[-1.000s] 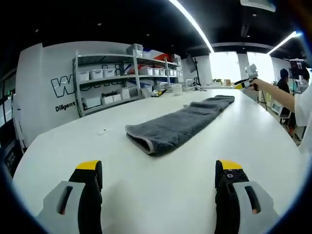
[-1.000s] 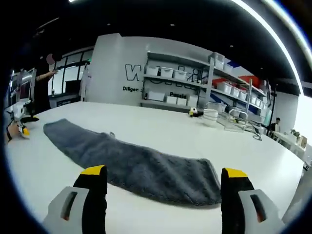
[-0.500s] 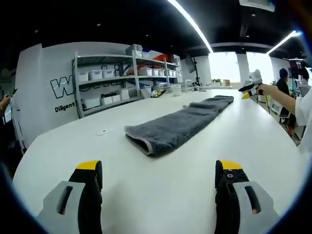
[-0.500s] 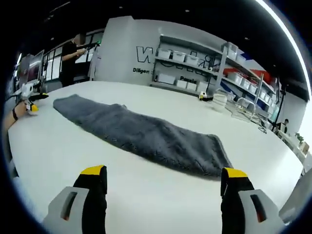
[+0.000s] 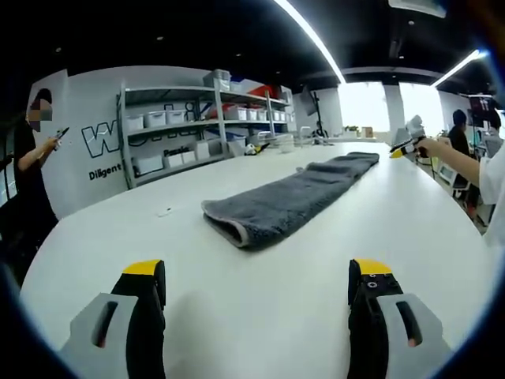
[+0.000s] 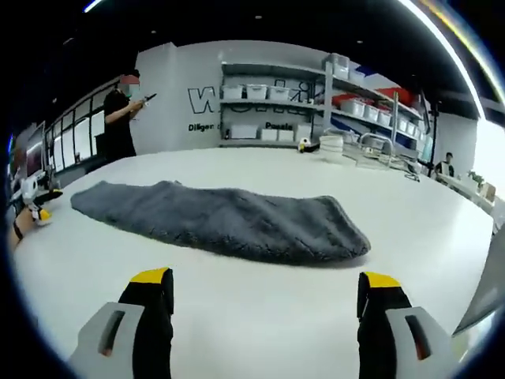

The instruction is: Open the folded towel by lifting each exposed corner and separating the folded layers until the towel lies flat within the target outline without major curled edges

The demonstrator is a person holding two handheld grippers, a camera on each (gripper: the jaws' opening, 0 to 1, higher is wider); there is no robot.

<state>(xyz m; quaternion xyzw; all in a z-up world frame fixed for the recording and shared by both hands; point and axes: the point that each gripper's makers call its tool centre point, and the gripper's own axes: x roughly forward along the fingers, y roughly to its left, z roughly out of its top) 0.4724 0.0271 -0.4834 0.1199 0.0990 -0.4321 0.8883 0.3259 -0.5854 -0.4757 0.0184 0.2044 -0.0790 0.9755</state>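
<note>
One folded grey towel (image 5: 292,197) lies lengthwise on the white table (image 5: 237,308), well beyond the left gripper (image 5: 256,288), whose jaws stand apart, holding nothing. The right gripper (image 6: 264,296) is likewise spread and empty, the towel (image 6: 221,217) lying crosswise ahead of it. White bins (image 5: 166,118) sit on far shelves (image 5: 197,126); their contents cannot be seen.

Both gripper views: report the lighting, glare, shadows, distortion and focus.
Left gripper view: ceiling light strip and far windows blown out; table edge bowed by the fisheye; towel sharp with a faint shadow. Right gripper view: light strip glares at the upper right; towel in focus with a soft shadow; shelving curved.
</note>
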